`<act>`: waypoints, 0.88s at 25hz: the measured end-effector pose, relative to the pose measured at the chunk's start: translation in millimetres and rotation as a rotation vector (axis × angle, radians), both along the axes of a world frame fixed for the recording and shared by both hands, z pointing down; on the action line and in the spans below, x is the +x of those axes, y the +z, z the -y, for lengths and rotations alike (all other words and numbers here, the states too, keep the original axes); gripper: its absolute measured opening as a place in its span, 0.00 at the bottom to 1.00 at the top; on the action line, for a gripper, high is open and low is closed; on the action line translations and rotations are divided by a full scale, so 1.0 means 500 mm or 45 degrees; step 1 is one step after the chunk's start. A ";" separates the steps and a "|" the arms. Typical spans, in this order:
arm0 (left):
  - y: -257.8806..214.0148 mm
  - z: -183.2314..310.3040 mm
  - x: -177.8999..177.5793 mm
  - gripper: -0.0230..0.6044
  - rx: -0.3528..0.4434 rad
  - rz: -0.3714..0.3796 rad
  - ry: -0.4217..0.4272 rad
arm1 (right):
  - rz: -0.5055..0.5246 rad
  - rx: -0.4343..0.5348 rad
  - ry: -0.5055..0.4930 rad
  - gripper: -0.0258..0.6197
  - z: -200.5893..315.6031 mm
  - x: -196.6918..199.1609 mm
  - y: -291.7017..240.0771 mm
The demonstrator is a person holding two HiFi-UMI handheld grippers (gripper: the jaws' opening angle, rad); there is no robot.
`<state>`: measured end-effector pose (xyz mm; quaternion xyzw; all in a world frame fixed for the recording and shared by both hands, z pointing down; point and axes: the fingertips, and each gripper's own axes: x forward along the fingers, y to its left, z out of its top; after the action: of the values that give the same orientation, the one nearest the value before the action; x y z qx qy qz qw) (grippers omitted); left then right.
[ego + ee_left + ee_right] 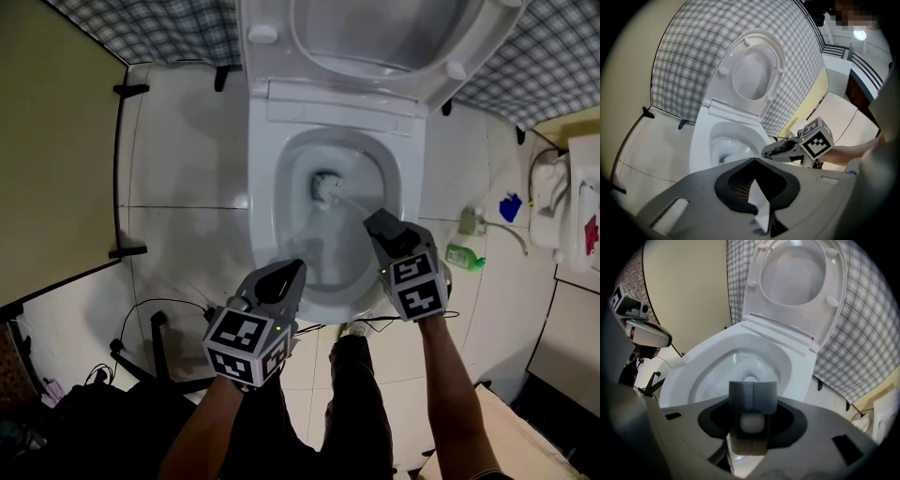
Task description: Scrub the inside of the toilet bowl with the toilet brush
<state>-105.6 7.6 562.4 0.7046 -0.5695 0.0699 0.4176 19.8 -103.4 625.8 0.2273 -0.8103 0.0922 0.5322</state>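
head view: toilet brush (328, 188) slants from right claw (374, 222), seemingly into bowl (266, 187)

The toilet bowl (265, 178), its lid (272, 56) and the toilet brush (328, 186) are white. Grey-and-white check covers the wall (169, 28) at twelve o'clock. The partition (56, 141) at nine o'clock is olive-beige. A green bottle (464, 255) stands at three o'clock. The grey left gripper (297, 266) and right gripper (374, 222) carry black-and-white square markers.

No words, brands or numbers can be read anywhere. The cube (246, 339) on the left hand-held gripper (294, 269) and the cube (415, 284) on the right hand-held gripper (376, 223) carry only black-and-white square marker patterns. Any label on the green bottle (464, 255) on the floor (187, 169) is too small to make out.
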 end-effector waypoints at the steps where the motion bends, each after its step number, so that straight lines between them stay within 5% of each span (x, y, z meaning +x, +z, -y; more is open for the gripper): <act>1: 0.002 -0.002 -0.002 0.04 -0.004 0.001 -0.001 | 0.002 -0.002 0.007 0.32 0.005 -0.004 0.002; 9: -0.013 0.018 0.001 0.04 0.017 -0.004 0.008 | 0.037 0.066 -0.040 0.32 0.024 -0.014 -0.058; 17: -0.002 0.019 -0.002 0.04 0.005 -0.002 0.000 | 0.042 0.069 -0.073 0.32 0.035 -0.073 0.018; 22: 0.007 0.002 0.007 0.04 -0.023 -0.016 0.007 | 0.167 0.085 -0.032 0.32 0.028 -0.108 -0.051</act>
<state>-102.0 6.4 566.0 0.7026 -0.5643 0.0717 0.4275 -34.1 -117.2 600.3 0.2284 -0.8489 0.0732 0.4710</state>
